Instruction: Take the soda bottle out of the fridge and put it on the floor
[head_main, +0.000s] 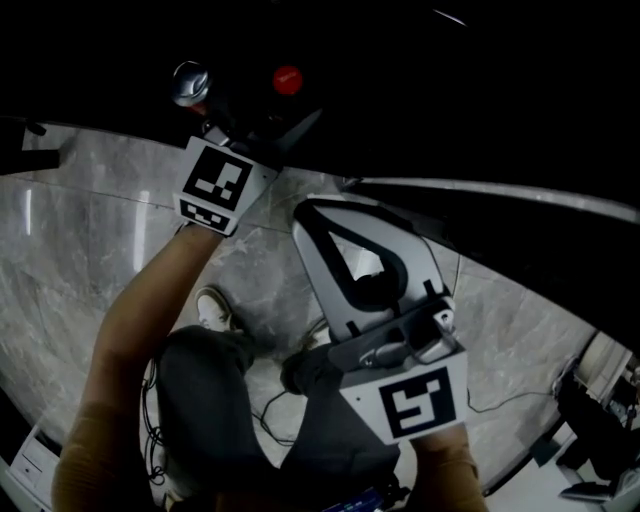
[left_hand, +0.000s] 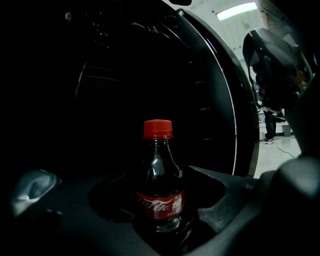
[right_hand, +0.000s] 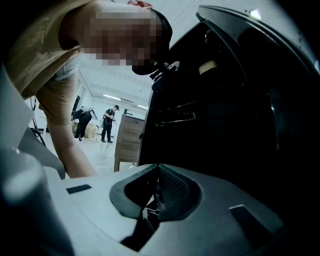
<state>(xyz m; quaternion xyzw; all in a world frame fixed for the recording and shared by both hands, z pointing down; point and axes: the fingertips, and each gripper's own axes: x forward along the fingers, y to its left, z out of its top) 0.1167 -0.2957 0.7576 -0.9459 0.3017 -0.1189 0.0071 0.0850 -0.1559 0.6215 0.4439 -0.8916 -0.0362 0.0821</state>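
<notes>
A small dark soda bottle (left_hand: 159, 190) with a red cap and a red label stands upright in the dark fridge. It sits between the jaws of my left gripper (left_hand: 159, 220), in the hollow they form. Dark gaps show on both sides of the bottle, so I take the gripper as open. In the head view the left gripper (head_main: 250, 115) reaches into the fridge, and the bottle's red cap (head_main: 287, 80) shows just beyond it. My white right gripper (head_main: 330, 225) hangs outside the fridge; its jaws (right_hand: 157, 172) are shut on nothing.
The fridge door's edge (left_hand: 240, 100) curves along the right of the bottle. A shiny round thing (head_main: 190, 83) sits left of the cap. Grey marble floor (head_main: 80, 240) lies below, with the person's shoes (head_main: 212, 305) and cables. A wooden cabinet (right_hand: 127, 140) and people (right_hand: 107, 122) stand far off.
</notes>
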